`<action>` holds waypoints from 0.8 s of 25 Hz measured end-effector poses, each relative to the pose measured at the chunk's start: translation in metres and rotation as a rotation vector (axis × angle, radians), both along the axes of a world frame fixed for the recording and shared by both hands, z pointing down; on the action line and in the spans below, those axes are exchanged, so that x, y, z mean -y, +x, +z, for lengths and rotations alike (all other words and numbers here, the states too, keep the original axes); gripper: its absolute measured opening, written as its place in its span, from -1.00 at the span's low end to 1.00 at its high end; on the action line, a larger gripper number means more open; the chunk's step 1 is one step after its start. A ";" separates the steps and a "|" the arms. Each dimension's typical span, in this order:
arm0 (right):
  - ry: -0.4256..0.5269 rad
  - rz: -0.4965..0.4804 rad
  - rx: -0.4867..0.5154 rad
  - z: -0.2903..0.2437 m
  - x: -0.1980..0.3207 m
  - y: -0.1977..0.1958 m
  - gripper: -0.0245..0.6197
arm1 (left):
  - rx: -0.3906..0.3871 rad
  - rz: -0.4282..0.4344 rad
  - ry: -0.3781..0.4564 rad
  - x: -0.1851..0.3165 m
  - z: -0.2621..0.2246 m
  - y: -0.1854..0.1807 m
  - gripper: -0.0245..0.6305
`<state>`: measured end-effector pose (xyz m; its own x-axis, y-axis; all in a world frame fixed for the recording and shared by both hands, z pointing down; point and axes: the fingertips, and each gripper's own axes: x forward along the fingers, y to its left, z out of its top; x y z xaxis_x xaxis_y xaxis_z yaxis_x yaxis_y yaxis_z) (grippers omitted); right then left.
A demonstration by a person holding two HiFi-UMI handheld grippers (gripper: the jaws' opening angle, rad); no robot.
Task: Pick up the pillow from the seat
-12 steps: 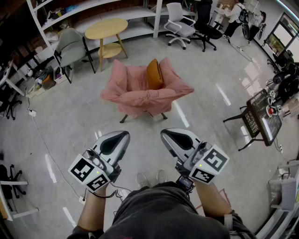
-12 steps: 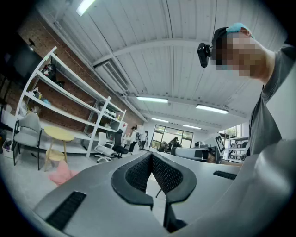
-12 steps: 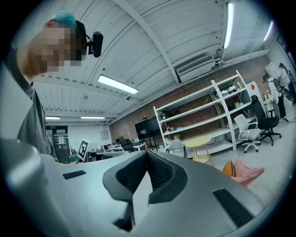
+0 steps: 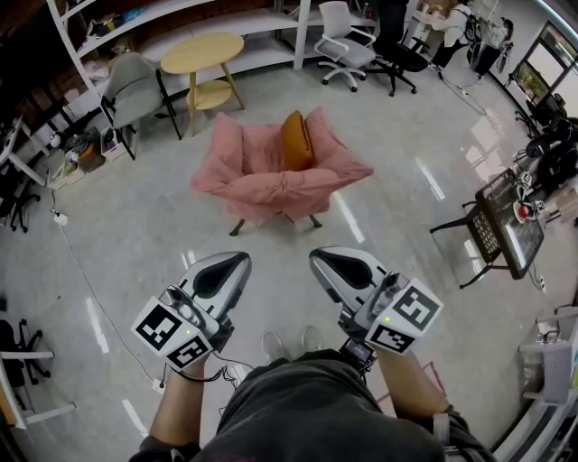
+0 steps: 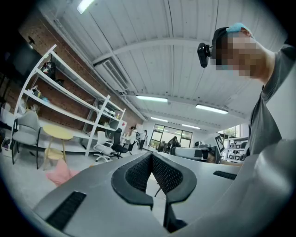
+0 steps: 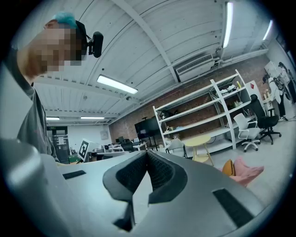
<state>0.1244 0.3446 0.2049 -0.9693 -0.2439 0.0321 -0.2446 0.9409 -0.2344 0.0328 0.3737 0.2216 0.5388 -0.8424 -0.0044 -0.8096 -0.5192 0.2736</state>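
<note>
An orange pillow (image 4: 295, 142) stands upright on the seat of a pink armchair (image 4: 262, 185), leaning on its backrest, in the middle of the floor. Both grippers are held low and close to my body, well short of the chair. The left gripper (image 4: 242, 259) is shut with nothing between its jaws. The right gripper (image 4: 316, 256) is likewise shut and empty. In the right gripper view the pillow (image 6: 227, 167) and the armchair (image 6: 249, 169) show small and far off at the right. The left gripper view catches only a corner of the armchair (image 5: 60, 175), past the left gripper (image 5: 151, 154).
A round yellow table (image 4: 203, 52) and a grey chair (image 4: 134, 90) stand behind the armchair, with white shelving (image 4: 181, 20) along the wall. Office chairs (image 4: 348, 47) are at the back right. A black stand with a device (image 4: 501, 226) is at the right. A cable (image 4: 86, 266) runs across the floor at the left.
Almost nothing: the armchair and room have shifted very slightly up and left in the head view. Both grippers keep the same place and stay shut.
</note>
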 end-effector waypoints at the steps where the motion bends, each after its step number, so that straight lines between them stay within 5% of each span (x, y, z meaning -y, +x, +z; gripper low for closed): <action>1: -0.006 -0.002 0.000 0.002 0.000 0.000 -0.89 | 0.001 0.003 -0.001 0.000 0.001 0.000 -0.89; 20: -0.036 0.059 0.008 0.011 -0.005 -0.021 -0.88 | -0.031 0.048 0.003 -0.002 0.005 -0.030 -0.89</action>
